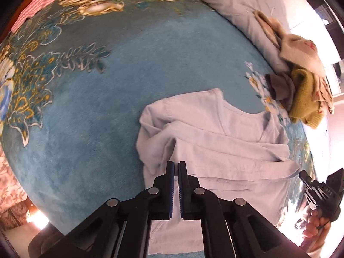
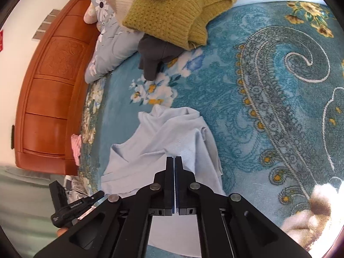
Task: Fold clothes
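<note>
Left wrist view looks down on the pale blue cotton top (image 1: pixel 215 148), which lies on the teal plush floral blanket (image 1: pixel 103 116) with its neckline away from the camera, one side bunched into soft ridges and a sleeve or hem strip doubled across the body. By my reading the fold is begun but far from finished: the cloth is gathered inward, not yet squared into a flat packet, and its edges are uneven. The left gripper (image 1: pixel 176 166) hangs just above the garment with its blue-padded fingers pressed together and nothing between them; the right gripper (image 2: pixel 174 161) is likewise closed on nothing, over the same cloth (neither holds fabric at this moment). Still waiting are the pile's other pieces: a mustard-yellow knitted sweater (image 2: pixel 172 10), a dark grey soft garment (image 2: pixel 157 53) under its edge, and a cream knit piece with red print (image 1: pixel 301 53) on top.

Only the right wrist view shows the carved orange-brown wooden headboard (image 2: pixel 51 81), the paisley pattern of the blanket and the grey floral quilt against the headboard. Only the left wrist view shows a pink-and-white striped cloth (image 1: pixel 36 6) at the far edge, and the person's hand (image 1: pixel 318 225) on the other gripper's handle
</note>
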Available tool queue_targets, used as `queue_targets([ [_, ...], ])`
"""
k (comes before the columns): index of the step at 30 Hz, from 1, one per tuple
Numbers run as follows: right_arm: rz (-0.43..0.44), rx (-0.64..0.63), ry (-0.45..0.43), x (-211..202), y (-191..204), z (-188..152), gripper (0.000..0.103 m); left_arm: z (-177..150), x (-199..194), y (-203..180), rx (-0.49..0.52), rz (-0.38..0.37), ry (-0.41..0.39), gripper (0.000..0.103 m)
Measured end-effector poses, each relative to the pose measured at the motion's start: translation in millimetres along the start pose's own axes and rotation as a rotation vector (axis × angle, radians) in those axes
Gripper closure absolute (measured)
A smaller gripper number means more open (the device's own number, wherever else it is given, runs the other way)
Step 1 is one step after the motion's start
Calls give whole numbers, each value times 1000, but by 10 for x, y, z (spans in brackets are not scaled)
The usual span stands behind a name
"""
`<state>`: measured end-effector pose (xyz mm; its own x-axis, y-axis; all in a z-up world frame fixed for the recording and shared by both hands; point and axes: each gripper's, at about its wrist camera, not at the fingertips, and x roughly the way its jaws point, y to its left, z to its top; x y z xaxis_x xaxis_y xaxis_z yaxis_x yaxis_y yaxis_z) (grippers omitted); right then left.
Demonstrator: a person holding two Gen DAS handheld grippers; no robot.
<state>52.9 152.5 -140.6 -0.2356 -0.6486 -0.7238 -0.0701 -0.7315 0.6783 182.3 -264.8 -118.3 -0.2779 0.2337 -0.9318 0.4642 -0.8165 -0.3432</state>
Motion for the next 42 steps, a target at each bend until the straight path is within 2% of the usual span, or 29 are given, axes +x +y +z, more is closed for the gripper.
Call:
queue_targets([
  [1,18,2,-1,-24,6,7,103,-3,-25,23,-12,-24,-3,100],
  [4,72,8,-3,-98,29,30,103,-57,-141,249,-147,-155,-18,100],
  [5,75,1,-6,-119,51,41,103,-71,-186,319,-177,-176,-28,100],
  [9,28,-9,-28,-165,55,103,103,-83,-244,449,-201,-188,-54,100],
  [15,-71,20,-34,-121,-81,173,99,-44,-39,374,-222,-217,-44,100],
  [16,-78,37,-27,-96,-122,172,97,-46,-11,370,-226,-220,-43,100],
  [18,-79,68,-16,-49,-198,165,69,-58,13,380,-233,-225,-41,100],
  [19,-74,83,-11,-26,-233,159,67,-66,14,391,-236,-227,-41,100],
  [24,-34,146,-3,58,-318,144,67,-104,24,433,-251,-236,-43,100],
  [26,-11,149,5,79,-300,140,70,-119,30,443,-254,-242,-43,100],
  [28,6,131,14,95,-256,135,76,-135,36,446,-255,-249,-45,100],
  [30,7,107,35,123,-199,129,95,-152,35,457,-262,-256,-46,100],
  [33,-48,72,70,175,-148,125,98,-182,23,484,-278,-274,-51,100],
  [38,115,120,73,94,-67,172,99,-152,-183,593,-356,-376,-110,100],
  [40,172,132,56,58,9,272,99,1,-217,598,-364,-360,-130,100],
  [42,153,126,46,132,102,465,99,156,-212,599,-378,-345,-146,100],
])
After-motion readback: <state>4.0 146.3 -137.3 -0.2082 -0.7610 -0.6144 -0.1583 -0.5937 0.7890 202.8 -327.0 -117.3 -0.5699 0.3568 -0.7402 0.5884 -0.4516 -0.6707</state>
